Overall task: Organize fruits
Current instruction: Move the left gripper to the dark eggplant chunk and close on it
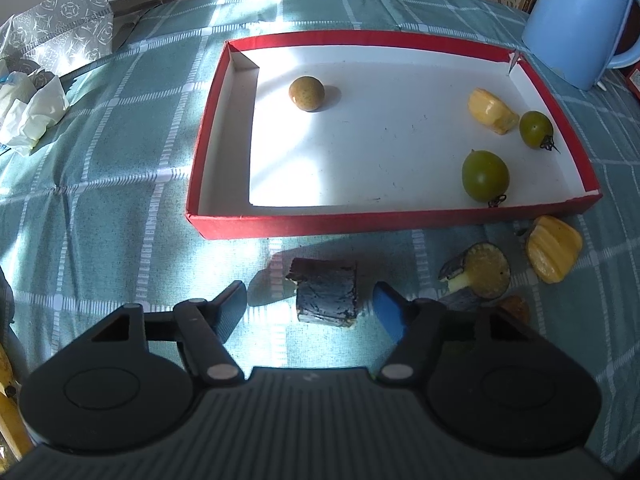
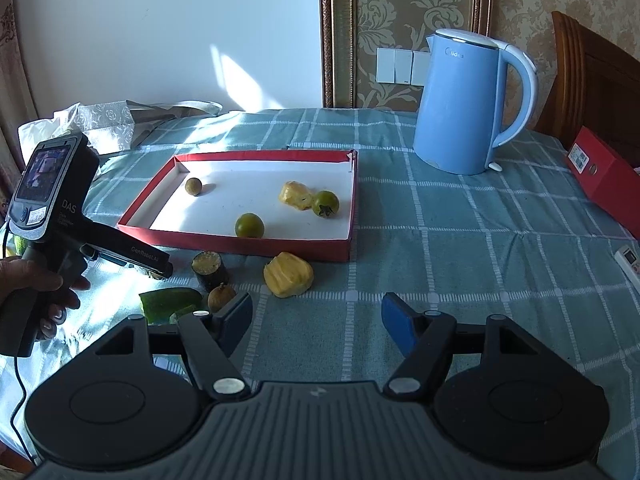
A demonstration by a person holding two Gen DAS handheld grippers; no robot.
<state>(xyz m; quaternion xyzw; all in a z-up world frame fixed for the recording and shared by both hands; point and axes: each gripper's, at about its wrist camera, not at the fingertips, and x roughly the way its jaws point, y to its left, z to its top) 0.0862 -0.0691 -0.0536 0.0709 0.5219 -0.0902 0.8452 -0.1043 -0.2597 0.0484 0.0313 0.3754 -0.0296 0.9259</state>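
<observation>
red tray (image 1: 392,222) sits on the counter (image 2: 460,248) with four fruits inside: brown round fruit (image 1: 306,93) near the far left, yellow jackfruit piece (image 1: 491,111) touching a small green tomato (image 1: 536,129) at the right side, bigger green tomato (image 1: 485,175) near the front wall. just outside the front wall on the cloth: dark cane chunk (image 1: 326,296) lying on its side, a second dark chunk (image 1: 482,276) with its cut end up, another yellow jackfruit piece (image 1: 554,254), a small brown fruit (image 2: 221,297) and a green peel (image 2: 170,303) (both seen in the right wrist view). left hand-held gripper (image 1: 310,306) hangs low with jaws spread wide, the lying cane chunk between them, not touching either pad. right hand-held gripper (image 2: 316,316) is also spread wide over bare cloth, holding nothing. blue kettle (image 2: 468,104) stands behind the tray's right corner, red box (image 2: 604,180) at the far right edge, patterned bag (image 1: 68,24) far left.
</observation>
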